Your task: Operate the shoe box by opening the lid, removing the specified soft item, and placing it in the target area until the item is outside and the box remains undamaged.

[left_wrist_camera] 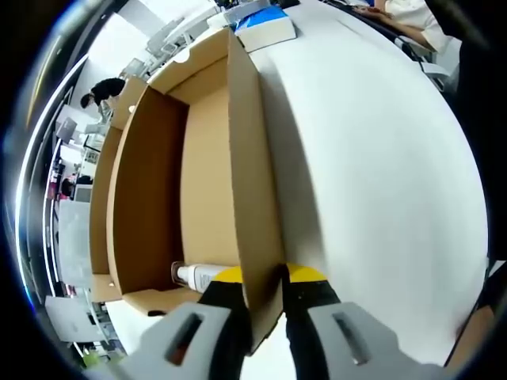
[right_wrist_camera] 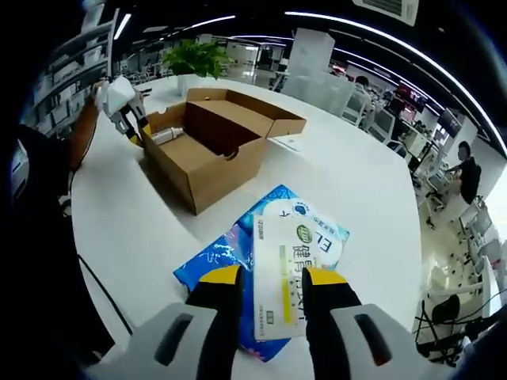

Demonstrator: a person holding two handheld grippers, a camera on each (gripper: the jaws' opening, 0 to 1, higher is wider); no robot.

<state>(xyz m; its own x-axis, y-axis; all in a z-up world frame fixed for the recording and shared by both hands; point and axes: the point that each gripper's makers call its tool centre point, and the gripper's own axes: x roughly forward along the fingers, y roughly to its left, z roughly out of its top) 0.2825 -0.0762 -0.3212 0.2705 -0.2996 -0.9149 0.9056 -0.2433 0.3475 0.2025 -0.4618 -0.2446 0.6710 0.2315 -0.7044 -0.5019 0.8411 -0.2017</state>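
Shoe box [right_wrist_camera: 212, 146] of brown cardboard sits open on the broad white surface [right_wrist_camera: 348, 190], its lid [right_wrist_camera: 252, 107] folded back and lying flat beside it, and the right gripper view shows it standing well beyond the soft item. Seen close in the left gripper view, the box [left_wrist_camera: 190, 174] shows its bare brown inside, with one side wall [left_wrist_camera: 249, 158] running straight up from the left claw [left_wrist_camera: 260, 297]. That left claw has its yellow-tipped jaws closed to a narrow gap on either side of this wall, gripping the cardboard edge. In the right gripper view the same left claw [right_wrist_camera: 131, 119] appears small at the far corner of the box, held by a person's arm. The soft item, a blue patterned packet [right_wrist_camera: 269, 273] with a white and green printed label, lies flat on the surface near the right claw [right_wrist_camera: 269, 289], outside the box and apart from it. The right claw's jaws stand on either side of the packet's near end with a moderate gap; whether they press it I cannot tell. A small white bottle [left_wrist_camera: 198, 275] lies on its side on the box floor, close to the gripped wall. A potted green plant [right_wrist_camera: 196, 57] stands on the surface behind the box
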